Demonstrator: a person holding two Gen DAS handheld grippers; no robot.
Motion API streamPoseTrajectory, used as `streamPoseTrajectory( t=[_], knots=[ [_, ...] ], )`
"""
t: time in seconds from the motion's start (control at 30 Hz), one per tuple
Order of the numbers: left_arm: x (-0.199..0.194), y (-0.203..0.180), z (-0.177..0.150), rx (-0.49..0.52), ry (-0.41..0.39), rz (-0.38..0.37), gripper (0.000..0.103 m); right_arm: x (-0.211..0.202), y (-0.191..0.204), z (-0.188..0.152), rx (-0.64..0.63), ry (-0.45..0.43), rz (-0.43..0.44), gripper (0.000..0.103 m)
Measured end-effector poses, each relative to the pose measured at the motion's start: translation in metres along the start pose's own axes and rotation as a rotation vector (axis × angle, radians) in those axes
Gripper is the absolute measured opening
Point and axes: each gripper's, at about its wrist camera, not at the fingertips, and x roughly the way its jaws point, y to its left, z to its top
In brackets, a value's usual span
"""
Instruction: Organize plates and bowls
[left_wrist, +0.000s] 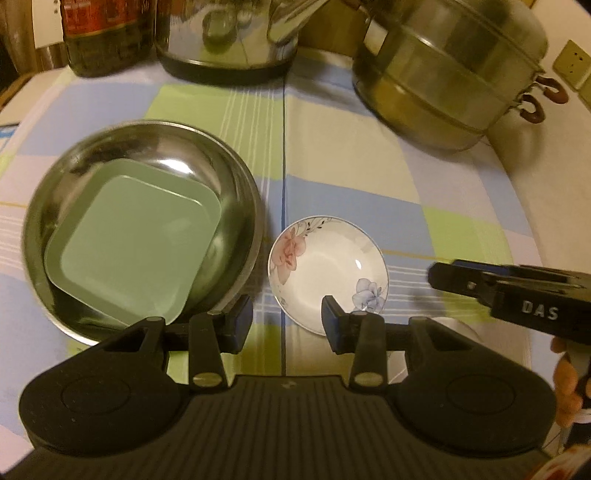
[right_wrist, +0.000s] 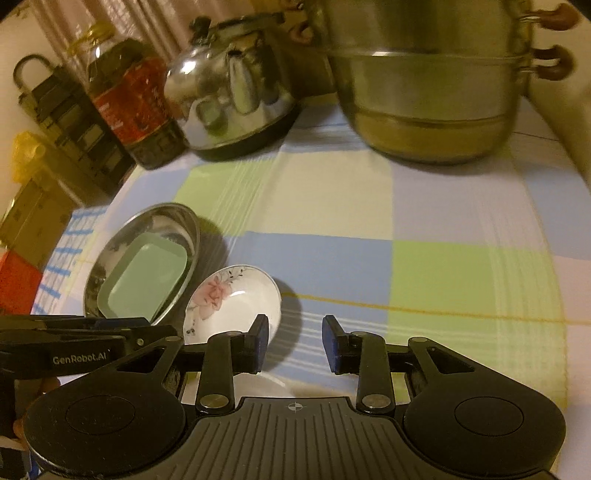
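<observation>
A round steel plate (left_wrist: 236, 177) lies on the checked tablecloth with a square green plate (left_wrist: 133, 247) inside it. Right beside it sits a small white flowered dish (left_wrist: 325, 258). My left gripper (left_wrist: 287, 323) is open and empty, its fingers just in front of the steel plate's rim and the dish. In the right wrist view the steel plate (right_wrist: 110, 243), green plate (right_wrist: 147, 280) and dish (right_wrist: 236, 295) lie at the left. My right gripper (right_wrist: 294, 343) is open and empty, its left finger in front of the dish's near rim. The right gripper also shows in the left wrist view (left_wrist: 517, 291).
A stacked steel steamer pot (left_wrist: 450, 74) stands at the back right, a steel kettle (left_wrist: 229, 37) at the back middle, an oil bottle (left_wrist: 107, 33) at the back left. A white rim (right_wrist: 258, 387) shows under my right gripper. The cloth's edge (left_wrist: 524, 206) curves down the right.
</observation>
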Motion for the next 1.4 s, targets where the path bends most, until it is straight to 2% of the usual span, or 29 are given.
streamPoseTrajectory(
  t=[0.2, 0.43, 0.5, 0.63, 0.77, 1.17, 1.4],
  knots=[
    [0.018, 0.003, 0.004, -0.017, 0.034, 0.013, 0.034, 0.033, -0.001, 0.012, -0.036, 0.072, 0.056, 0.033],
    [0.031, 0.002, 0.005, -0.02, 0.054, 0.007, 0.029, 0.055, 0.0, 0.02, -0.069, 0.126, 0.069, 0.032],
    [0.034, 0.002, 0.006, -0.023, 0.056, 0.004, 0.025, 0.059, 0.001, 0.021, -0.073, 0.135, 0.064, 0.031],
    [0.04, 0.003, 0.007, -0.021, 0.061, 0.0, 0.015, 0.065, 0.0, 0.022, -0.066, 0.155, 0.065, 0.017],
    [0.041, 0.002, 0.007, -0.002, 0.057, 0.008, 0.013, 0.066, 0.0, 0.021, -0.066, 0.156, 0.057, 0.004],
    [0.025, -0.003, 0.014, 0.044, 0.01, -0.037, 0.012, 0.044, 0.001, 0.026, -0.018, 0.107, 0.027, 0.004],
    [0.0, 0.009, 0.019, 0.061, -0.046, -0.029, 0.012, 0.03, 0.024, 0.034, -0.018, 0.074, 0.031, 0.004]
  ],
)
